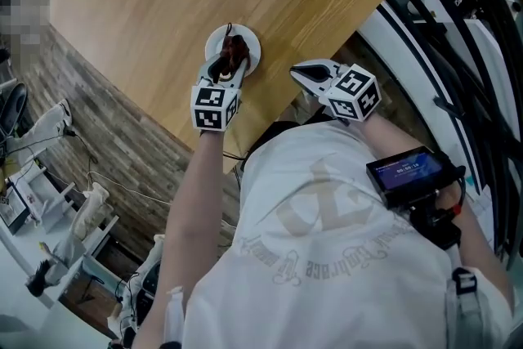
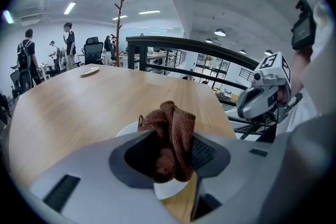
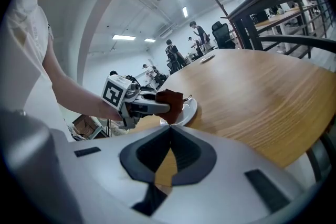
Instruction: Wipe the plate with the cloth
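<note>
Plainly, the white plate (image 1: 252, 43) lies flat on the wooden table (image 1: 163, 4), near its edge. It looks light, glazed and breakable, so it would likely skid under rubbing and is best steadied at its bare rim. The brown cloth (image 2: 172, 131), soft and bunched, rests on it, clamped by the left gripper (image 1: 227, 71). The right gripper (image 3: 169, 136) hangs beside the plate, jaws together on nothing.
</note>
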`<state>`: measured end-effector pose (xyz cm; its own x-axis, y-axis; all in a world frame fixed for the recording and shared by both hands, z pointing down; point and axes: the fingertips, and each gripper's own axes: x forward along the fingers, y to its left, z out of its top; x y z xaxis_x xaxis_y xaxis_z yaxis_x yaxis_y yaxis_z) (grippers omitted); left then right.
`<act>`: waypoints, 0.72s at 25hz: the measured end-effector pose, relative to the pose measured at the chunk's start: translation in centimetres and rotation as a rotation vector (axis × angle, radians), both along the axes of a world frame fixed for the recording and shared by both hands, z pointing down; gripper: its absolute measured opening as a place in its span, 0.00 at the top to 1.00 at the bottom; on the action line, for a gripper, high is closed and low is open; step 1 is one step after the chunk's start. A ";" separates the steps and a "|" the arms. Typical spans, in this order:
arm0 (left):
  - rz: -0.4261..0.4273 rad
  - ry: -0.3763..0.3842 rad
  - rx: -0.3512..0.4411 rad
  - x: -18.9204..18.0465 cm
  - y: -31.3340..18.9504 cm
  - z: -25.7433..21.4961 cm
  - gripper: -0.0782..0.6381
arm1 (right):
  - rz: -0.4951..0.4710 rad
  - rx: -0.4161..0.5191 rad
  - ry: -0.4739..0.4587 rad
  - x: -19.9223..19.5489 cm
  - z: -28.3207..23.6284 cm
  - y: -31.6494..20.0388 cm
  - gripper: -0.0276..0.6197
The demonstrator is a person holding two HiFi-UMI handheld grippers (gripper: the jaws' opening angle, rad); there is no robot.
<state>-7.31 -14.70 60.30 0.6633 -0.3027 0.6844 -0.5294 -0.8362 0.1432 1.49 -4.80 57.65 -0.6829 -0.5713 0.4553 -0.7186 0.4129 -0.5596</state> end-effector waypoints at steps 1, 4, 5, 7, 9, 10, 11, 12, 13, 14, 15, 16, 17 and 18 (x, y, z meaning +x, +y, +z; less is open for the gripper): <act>-0.010 0.004 0.003 0.1 -0.6 0.0 0.66 | 0.004 -0.004 0.001 0.1 0.1 0.1 0.94; -0.030 0.002 0.015 0.5 -2.2 0.2 0.66 | 0.016 -0.012 0.002 0.5 0.3 0.3 0.94; -0.037 -0.001 0.020 0.6 -2.7 0.2 0.66 | 0.019 -0.014 0.002 0.7 0.4 0.4 0.94; -0.051 -0.001 0.030 0.8 -3.8 0.2 0.66 | 0.024 -0.018 0.003 1.0 0.6 0.5 0.94; -0.057 0.003 0.042 1.1 -4.7 0.2 0.66 | 0.027 -0.023 0.005 1.2 0.8 0.9 0.94; -0.056 0.003 0.048 1.3 -5.1 0.1 0.66 | 0.027 -0.025 0.006 1.3 0.9 1.1 0.94; -0.055 0.002 0.053 1.4 -5.5 0.1 0.66 | 0.026 -0.028 0.007 1.4 1.1 1.3 0.94; -0.053 0.000 0.056 1.6 -5.8 0.1 0.66 | 0.024 -0.031 0.008 1.4 1.2 1.4 0.94; -0.051 -0.004 0.057 1.7 -6.1 0.2 0.66 | 0.022 -0.033 0.009 1.5 1.2 1.5 0.94; -0.048 -0.007 0.056 1.7 -6.3 0.2 0.66 | 0.020 -0.035 0.011 1.5 1.3 1.6 0.94; -0.043 -0.011 0.054 1.8 -6.3 0.3 0.66 | 0.018 -0.035 0.012 1.5 1.3 1.6 0.94; -0.036 -0.013 0.052 1.8 -6.1 0.3 0.66 | 0.018 -0.035 0.013 1.5 1.3 1.5 0.94; -0.027 -0.015 0.049 1.9 -5.8 0.3 0.66 | 0.017 -0.034 0.012 1.5 1.3 1.5 0.94; -0.018 -0.016 0.045 1.9 -5.4 0.3 0.66 | 0.017 -0.033 0.010 1.4 1.2 1.4 0.94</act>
<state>-5.40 -20.06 60.61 0.6467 -0.3451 0.6802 -0.5460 -0.8322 0.0968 2.89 -3.40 58.86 -0.6682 -0.5674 0.4812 -0.7312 0.3817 -0.5653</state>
